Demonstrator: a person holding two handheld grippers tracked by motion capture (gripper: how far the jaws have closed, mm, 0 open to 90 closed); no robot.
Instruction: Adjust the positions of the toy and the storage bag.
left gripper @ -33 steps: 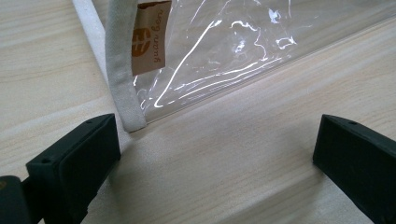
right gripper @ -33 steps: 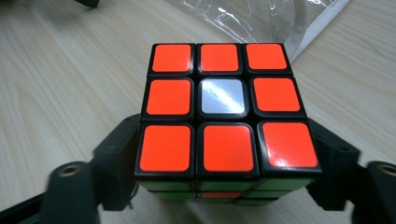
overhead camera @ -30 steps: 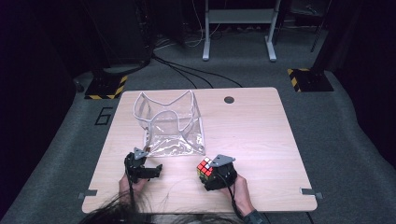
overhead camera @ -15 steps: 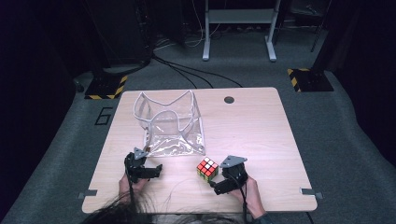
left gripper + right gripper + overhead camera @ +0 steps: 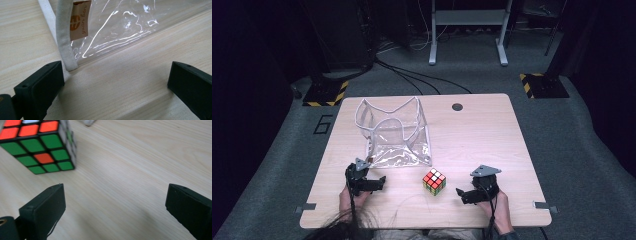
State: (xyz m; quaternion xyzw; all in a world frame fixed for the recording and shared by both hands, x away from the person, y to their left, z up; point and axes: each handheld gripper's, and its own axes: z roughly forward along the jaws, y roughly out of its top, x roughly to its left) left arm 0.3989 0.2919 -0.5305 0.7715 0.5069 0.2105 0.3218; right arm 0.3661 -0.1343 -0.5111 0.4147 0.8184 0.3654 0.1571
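A scrambled puzzle cube (image 5: 434, 181) (image 5: 37, 147) stands on the wooden table (image 5: 482, 140), just in front of a clear plastic bag (image 5: 394, 132) (image 5: 125, 27) with white trim. My right gripper (image 5: 462, 194) (image 5: 115, 202) lies to the right of the cube, apart from it. Its jaws have just been opening and stand wide with only bare table between them. My left gripper (image 5: 379, 183) (image 5: 115, 82) rests open at the bag's near left corner. The corner's white trim lies just ahead of its left jaw, not gripped.
The bag stands open-topped in the table's left middle, with a brown label (image 5: 80, 20) on its trim. A round cable hole (image 5: 457, 107) sits near the far edge. Bare wood stretches across the right half. Black stands and cables surround the table on the floor.
My right gripper let go of the cube and drew away to the right. The cube stays where it was set. The left gripper and the bag have not moved.
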